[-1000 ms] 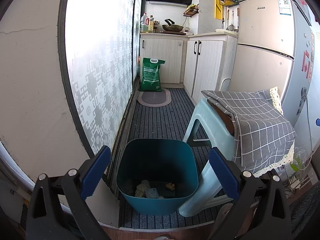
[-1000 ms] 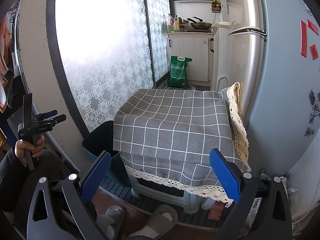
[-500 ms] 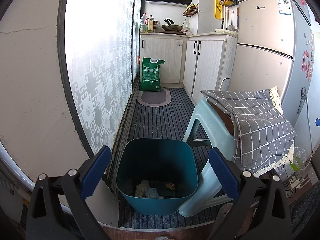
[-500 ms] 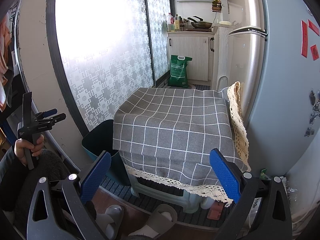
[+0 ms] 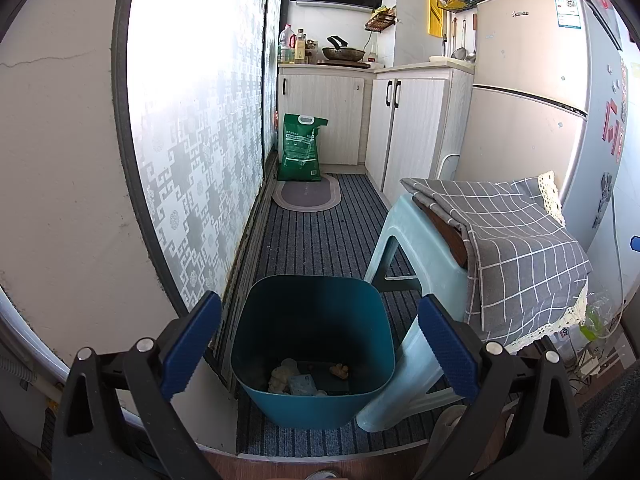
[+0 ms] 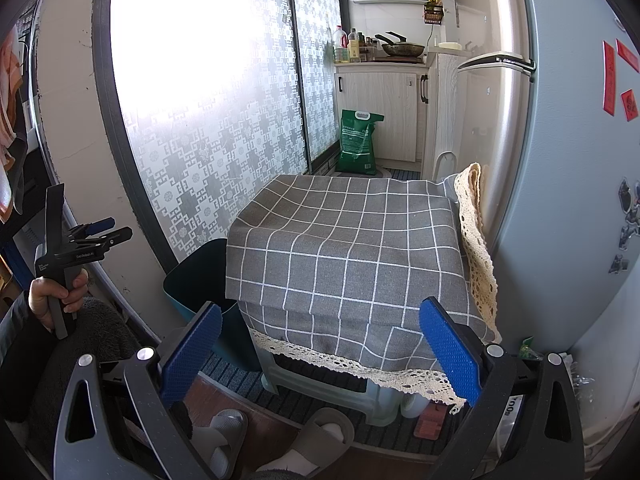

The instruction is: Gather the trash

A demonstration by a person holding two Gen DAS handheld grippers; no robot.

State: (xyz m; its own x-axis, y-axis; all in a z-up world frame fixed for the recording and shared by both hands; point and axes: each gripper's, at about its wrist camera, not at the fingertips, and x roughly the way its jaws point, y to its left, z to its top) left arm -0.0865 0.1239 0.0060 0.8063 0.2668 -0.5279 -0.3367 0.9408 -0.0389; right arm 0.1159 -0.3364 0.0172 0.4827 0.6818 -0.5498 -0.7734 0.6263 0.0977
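Observation:
A teal trash bin [image 5: 312, 404] stands on the striped floor mat, between the wall and a stool. Crumpled trash [image 5: 282, 376] and a small brown scrap [image 5: 339, 371] lie in its bottom. My left gripper [image 5: 318, 344] is open and empty, held above and just short of the bin. My right gripper [image 6: 320, 348] is open and empty, facing the grey checked cloth [image 6: 352, 248] over the stool. The bin's edge [image 6: 192, 276] shows left of the cloth in the right wrist view. The left gripper [image 6: 100, 232] also shows there, held in a hand.
A pale green plastic stool [image 5: 424, 256] carries the grey cloth [image 5: 512, 240]. A fridge [image 5: 532, 92] stands right of it. A green bag [image 5: 300, 148] and oval mat [image 5: 308, 196] lie by the far cabinets. Slippers [image 6: 324, 436] and a brick [image 6: 430, 420] lie under the stool's front.

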